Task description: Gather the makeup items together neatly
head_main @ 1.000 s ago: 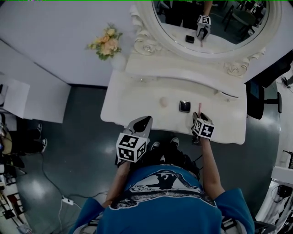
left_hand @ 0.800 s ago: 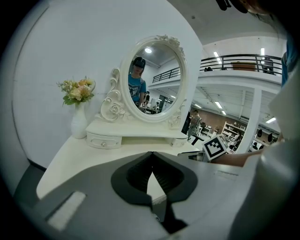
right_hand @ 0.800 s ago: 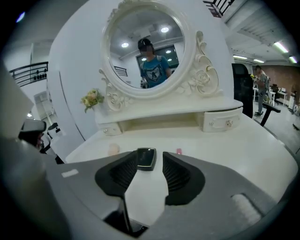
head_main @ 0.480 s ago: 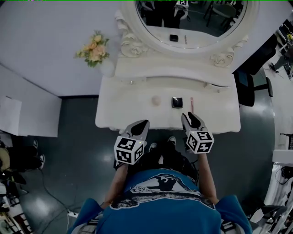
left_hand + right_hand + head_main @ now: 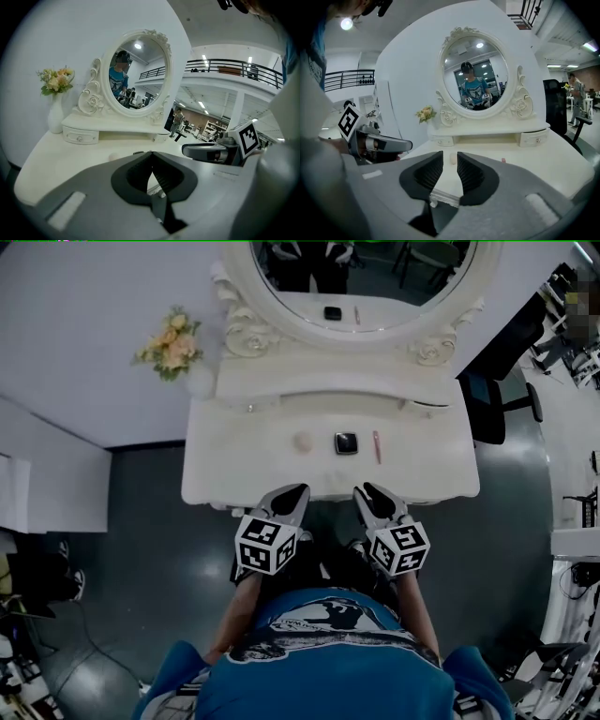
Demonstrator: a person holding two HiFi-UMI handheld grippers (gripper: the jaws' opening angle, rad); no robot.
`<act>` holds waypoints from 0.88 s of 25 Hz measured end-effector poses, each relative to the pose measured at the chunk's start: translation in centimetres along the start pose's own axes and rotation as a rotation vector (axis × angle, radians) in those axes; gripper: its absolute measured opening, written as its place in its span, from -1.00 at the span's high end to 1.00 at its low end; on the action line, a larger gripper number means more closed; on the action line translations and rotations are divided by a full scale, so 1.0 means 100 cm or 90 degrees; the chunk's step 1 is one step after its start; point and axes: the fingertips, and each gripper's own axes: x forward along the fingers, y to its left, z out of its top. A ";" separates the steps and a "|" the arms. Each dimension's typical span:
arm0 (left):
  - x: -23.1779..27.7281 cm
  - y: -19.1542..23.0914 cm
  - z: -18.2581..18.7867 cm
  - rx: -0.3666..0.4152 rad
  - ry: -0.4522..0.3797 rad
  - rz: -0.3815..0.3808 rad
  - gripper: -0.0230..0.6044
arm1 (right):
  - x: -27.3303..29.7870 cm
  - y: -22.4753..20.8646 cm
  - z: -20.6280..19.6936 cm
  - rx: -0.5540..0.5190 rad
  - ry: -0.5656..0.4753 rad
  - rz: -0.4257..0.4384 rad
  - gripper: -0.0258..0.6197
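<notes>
Head view: a white dressing table (image 5: 234, 474) stands below its oval mirror (image 5: 361, 277). The three makeup items lie in a short row at the middle of its top, near one another but not touching: a pale round puff (image 5: 303, 441), a dark square compact (image 5: 347, 442) and a slim pink stick (image 5: 377, 446) (lip pencil or brush, too small to tell). Both tools hang side by side off the table's near edge, well apart from the row, the left gripper (image 5: 292, 495) at left and the right gripper (image 5: 367, 495) at right. Left gripper view: the jaws are pressed together at their tips with nothing between them. Right gripper view: the jaws stand a little apart, having just been closing, and the gap is empty; the puff shows far beyond it on the table. Handling, as a judgement: all three items look small and light. The puff is soft and will squash, so a gentle pinch across its sides should serve. The compact is stiff, smooth and likely slippery, and is best taken across two opposite edges. The stick is thin and may roll, and is best taken at its middle, across its length.
</notes>
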 end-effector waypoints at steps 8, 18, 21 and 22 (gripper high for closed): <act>0.000 -0.021 0.011 0.023 -0.024 0.016 0.87 | -0.017 -0.004 0.014 0.008 -0.018 0.038 0.72; -0.003 -0.091 0.006 0.015 -0.055 0.056 0.87 | -0.061 -0.006 0.012 -0.032 -0.018 0.126 0.77; -0.003 -0.116 -0.002 0.020 -0.055 0.071 0.87 | -0.076 -0.011 0.007 -0.035 -0.021 0.145 0.82; -0.004 -0.123 -0.005 0.019 -0.057 0.077 0.87 | -0.082 -0.012 0.006 -0.036 -0.022 0.152 0.83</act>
